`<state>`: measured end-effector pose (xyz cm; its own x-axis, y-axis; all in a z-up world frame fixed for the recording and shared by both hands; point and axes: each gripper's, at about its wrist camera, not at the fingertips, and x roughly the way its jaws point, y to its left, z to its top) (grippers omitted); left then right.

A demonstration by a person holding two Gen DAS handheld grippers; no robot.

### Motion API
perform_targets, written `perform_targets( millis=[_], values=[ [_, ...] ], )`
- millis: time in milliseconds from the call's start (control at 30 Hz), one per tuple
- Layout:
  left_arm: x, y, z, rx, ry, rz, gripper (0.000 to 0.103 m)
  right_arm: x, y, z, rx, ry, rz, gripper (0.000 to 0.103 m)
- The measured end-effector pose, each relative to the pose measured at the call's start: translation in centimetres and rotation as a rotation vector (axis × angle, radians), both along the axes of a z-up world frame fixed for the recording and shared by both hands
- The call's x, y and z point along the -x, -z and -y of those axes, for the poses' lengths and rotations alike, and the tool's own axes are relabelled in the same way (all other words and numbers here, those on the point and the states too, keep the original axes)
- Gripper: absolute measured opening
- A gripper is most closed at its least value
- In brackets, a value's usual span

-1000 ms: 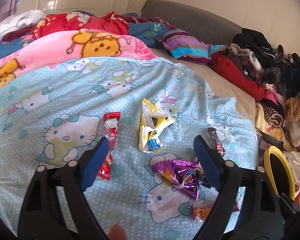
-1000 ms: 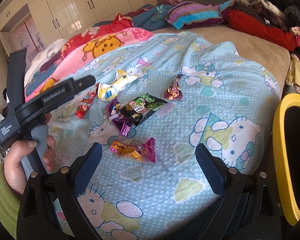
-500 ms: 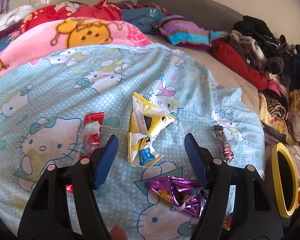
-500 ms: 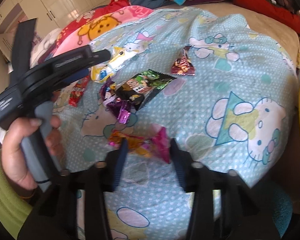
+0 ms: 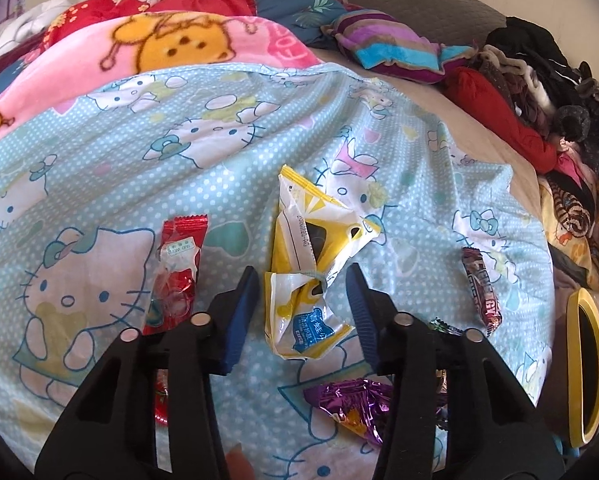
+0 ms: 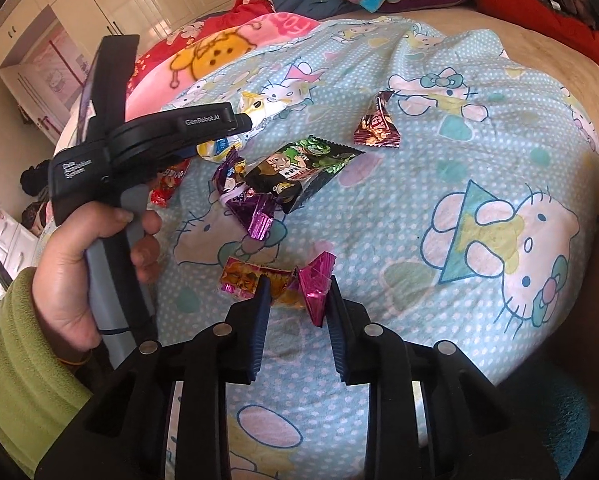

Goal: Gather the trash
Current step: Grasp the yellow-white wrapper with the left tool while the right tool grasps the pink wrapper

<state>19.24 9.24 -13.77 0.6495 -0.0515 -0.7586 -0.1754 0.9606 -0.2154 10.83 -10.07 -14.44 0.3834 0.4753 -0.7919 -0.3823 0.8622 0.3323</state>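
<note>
Both grippers are narrowing since earlier: the right gripper is closing its fingers around the pink-and-orange wrapper, near the bed edge; the left gripper is straddling the yellow wrapper, not yet gripping. Beyond that wrapper, open Hello Kitty sheet is stretching away.

"GenRobot.AI" in white on the black body of the left gripper at upper left of the right wrist view, smaller white lettering on its rear block, too small to read
</note>
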Motion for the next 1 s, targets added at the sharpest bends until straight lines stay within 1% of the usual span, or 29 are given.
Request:
perform_targets(
  millis=[33,233,467,600,733,1000],
  values=[
    [0.0,0.0,0.0,-0.002,-0.003,-0.002,0.027,0.0,0.0,0.0,-0.003,-0.001,0.000,0.025],
    [0.4,-0.2,0.0,0.002,-0.005,0.008,0.022,0.2,-0.2,0.3,-0.024,0.002,0.007,0.024],
    [2.2,-2.8,0.3,0.009,0.012,0.096,0.021,0.4,-0.7,1.2,-0.060,0.009,0.025,0.024],
    [3.2,-3.7,0.5,0.019,0.010,0.121,0.021,0.8,-1.2,1.7,-0.076,0.011,0.049,0.024],
    [4.4,-5.0,0.8,0.009,0.022,0.159,0.020,1.2,-2.2,2.2,-0.103,0.015,0.095,0.023],
    [5.9,-7.1,1.9,0.005,0.056,0.216,0.020,2.4,-4.4,3.8,-0.094,0.028,0.179,0.023]
  ],
)
